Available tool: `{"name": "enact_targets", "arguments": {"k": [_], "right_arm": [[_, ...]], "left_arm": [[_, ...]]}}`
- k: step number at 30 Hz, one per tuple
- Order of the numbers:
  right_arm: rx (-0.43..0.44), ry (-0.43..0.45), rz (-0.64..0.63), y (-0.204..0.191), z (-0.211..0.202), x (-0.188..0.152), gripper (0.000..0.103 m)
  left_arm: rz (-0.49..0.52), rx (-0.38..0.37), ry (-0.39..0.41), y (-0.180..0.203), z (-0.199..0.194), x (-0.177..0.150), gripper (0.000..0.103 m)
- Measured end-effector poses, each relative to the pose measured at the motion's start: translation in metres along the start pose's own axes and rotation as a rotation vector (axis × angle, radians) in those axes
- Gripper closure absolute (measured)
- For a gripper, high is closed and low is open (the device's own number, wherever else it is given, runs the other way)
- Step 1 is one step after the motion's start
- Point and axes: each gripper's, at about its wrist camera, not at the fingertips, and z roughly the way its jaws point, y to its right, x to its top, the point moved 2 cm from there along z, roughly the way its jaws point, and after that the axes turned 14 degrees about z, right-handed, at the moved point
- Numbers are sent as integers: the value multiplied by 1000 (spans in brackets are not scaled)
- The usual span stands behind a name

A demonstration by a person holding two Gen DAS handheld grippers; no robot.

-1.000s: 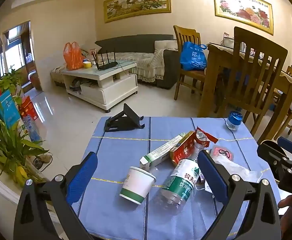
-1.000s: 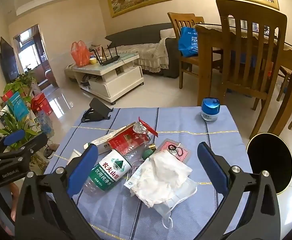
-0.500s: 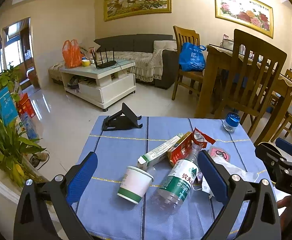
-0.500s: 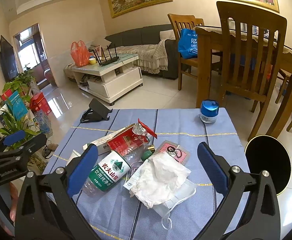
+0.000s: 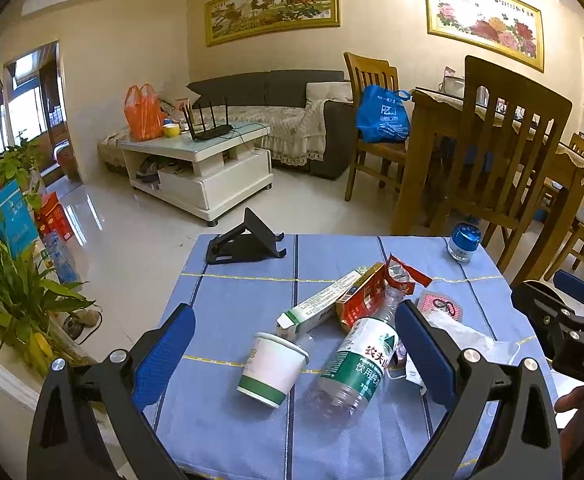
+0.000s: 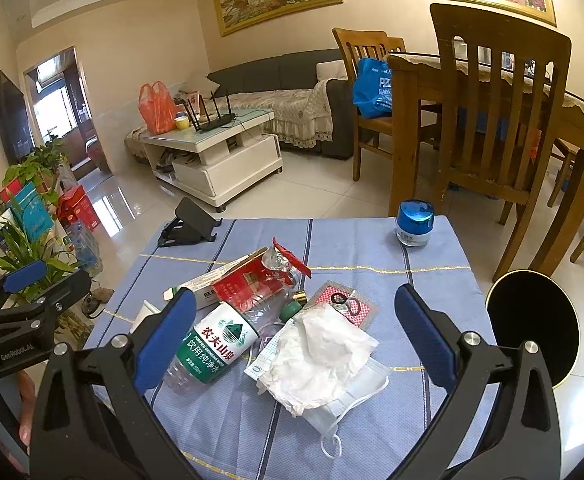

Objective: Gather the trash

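Trash lies on a small table with a blue cloth [image 5: 232,432]: a white and green paper cup [image 5: 272,364] on its side, a clear plastic bottle [image 5: 356,364] with a green label, a long white box [image 5: 316,304], a red packet [image 5: 360,300]. My left gripper [image 5: 292,348] is open above the cup and bottle, empty. In the right wrist view, a crumpled tissue [image 6: 324,356] lies on a face mask [image 6: 356,396] next to the bottle [image 6: 216,344]. My right gripper [image 6: 292,336] is open above them, empty.
A black phone stand [image 5: 244,240] and a blue-lidded jar [image 5: 462,242] stand at the table's far side. A black round bin [image 6: 532,320] stands on the floor right of the table. Wooden chairs [image 6: 492,120] and a dining table lie beyond. Plants [image 5: 16,304] stand at the left.
Both grippers have shifted slightly; the table items sit a little lower in the left view. Both stay open and nothing on the table has moved.
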Motion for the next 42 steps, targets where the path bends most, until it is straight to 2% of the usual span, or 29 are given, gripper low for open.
{"name": "enact_targets", "arguments": {"k": [42], "right_arm": [[-13, -9, 6, 3, 4, -3, 5]], "left_arm": [[0, -7, -13, -2, 3, -6, 6]]}}
